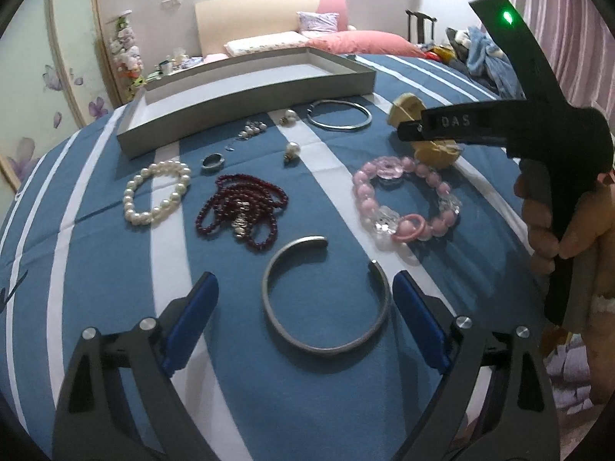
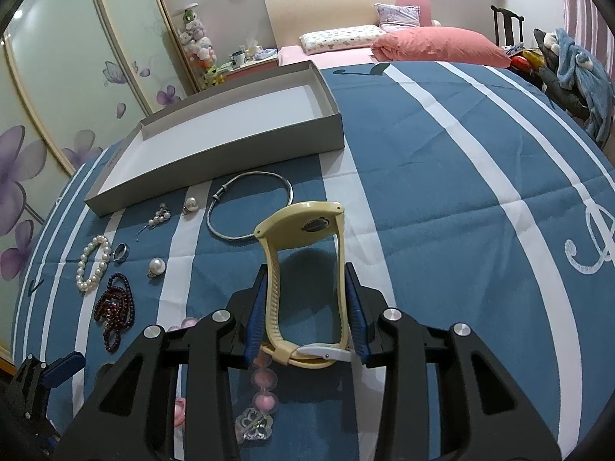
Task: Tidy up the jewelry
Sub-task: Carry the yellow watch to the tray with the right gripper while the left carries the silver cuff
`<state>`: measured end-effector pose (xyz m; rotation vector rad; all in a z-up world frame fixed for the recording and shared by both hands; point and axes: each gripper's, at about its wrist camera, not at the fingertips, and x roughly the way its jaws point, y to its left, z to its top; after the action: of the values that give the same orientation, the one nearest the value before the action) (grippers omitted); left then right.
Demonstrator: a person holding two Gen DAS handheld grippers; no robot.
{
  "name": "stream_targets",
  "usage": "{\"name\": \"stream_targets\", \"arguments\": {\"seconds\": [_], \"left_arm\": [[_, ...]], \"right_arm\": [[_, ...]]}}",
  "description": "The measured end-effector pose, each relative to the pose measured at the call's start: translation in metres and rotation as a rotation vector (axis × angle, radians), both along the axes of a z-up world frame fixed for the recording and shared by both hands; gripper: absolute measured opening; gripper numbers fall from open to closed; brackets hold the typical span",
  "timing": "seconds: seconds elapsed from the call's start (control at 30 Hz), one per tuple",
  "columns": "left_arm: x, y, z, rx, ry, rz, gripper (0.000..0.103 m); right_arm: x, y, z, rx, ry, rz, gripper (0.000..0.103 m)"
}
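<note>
My right gripper (image 2: 305, 288) is shut on a cream-yellow watch (image 2: 303, 253), strap pinched between the blue pads, held above the blue striped bedspread. It also shows in the left wrist view (image 1: 426, 134). My left gripper (image 1: 305, 288) is open, its fingers either side of a silver open cuff bangle (image 1: 324, 296) lying on the bed. The empty grey tray (image 1: 246, 103) lies at the back, also in the right wrist view (image 2: 215, 161). Loose on the bed: pink bead bracelet (image 1: 407, 199), dark red bead strand (image 1: 242, 207), white pearl bracelet (image 1: 157, 192), thin silver hoop (image 1: 340, 114), ring (image 1: 212, 162).
Two pearl earrings (image 1: 291, 150) and a small pearl cluster (image 1: 253, 129) lie in front of the tray. Pillows (image 2: 434, 46) are at the bed's head. A wardrobe (image 2: 57, 96) stands left; clothes on a chair (image 2: 569, 65) at right.
</note>
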<state>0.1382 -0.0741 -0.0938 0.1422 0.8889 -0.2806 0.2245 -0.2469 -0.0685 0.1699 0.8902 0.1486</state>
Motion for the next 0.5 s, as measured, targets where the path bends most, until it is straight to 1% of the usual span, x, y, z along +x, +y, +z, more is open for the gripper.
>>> {"name": "stream_targets", "arguments": {"seconds": [0.07, 0.1, 0.13, 0.17, 0.2, 0.27, 0.3, 0.37, 0.5], "left_arm": [[0.0011, -0.0044, -0.004, 0.016, 0.019, -0.018, 0.089], [0.001, -0.0052, -0.0038, 0.015, 0.012, -0.022, 0.089], [0.0027, -0.0051, -0.0036, 0.009, 0.016, -0.027, 0.086], [0.004, -0.0057, -0.0032, 0.009, 0.012, -0.025, 0.08], [0.0049, -0.0058, -0.0025, 0.007, 0.01, -0.023, 0.077], [0.0069, -0.007, -0.0018, 0.005, 0.007, -0.028, 0.067], [0.0067, -0.0079, -0.0015, 0.007, -0.002, -0.035, 0.066], [0.0062, -0.008, -0.0019, 0.005, -0.011, -0.041, 0.066], [0.0063, -0.0038, -0.002, -0.02, -0.023, -0.042, 0.065]], "right_arm": [[-0.0003, -0.0005, -0.0002, 0.003, 0.001, -0.002, 0.038], [-0.001, -0.0005, -0.0005, 0.004, 0.0, -0.002, 0.038], [-0.0011, -0.0006, -0.0003, 0.004, 0.0, -0.003, 0.038], [-0.0014, -0.0009, -0.0004, 0.004, -0.001, -0.004, 0.038], [-0.0022, -0.001, -0.0005, 0.004, -0.001, -0.004, 0.038], [-0.0022, -0.001, -0.0006, 0.004, -0.002, -0.004, 0.038], [-0.0022, -0.0009, -0.0004, 0.004, -0.004, -0.004, 0.038], [-0.0034, -0.0017, -0.0015, 0.0, -0.011, -0.004, 0.038], [-0.0043, -0.0017, -0.0027, -0.003, -0.014, -0.006, 0.038]]}}
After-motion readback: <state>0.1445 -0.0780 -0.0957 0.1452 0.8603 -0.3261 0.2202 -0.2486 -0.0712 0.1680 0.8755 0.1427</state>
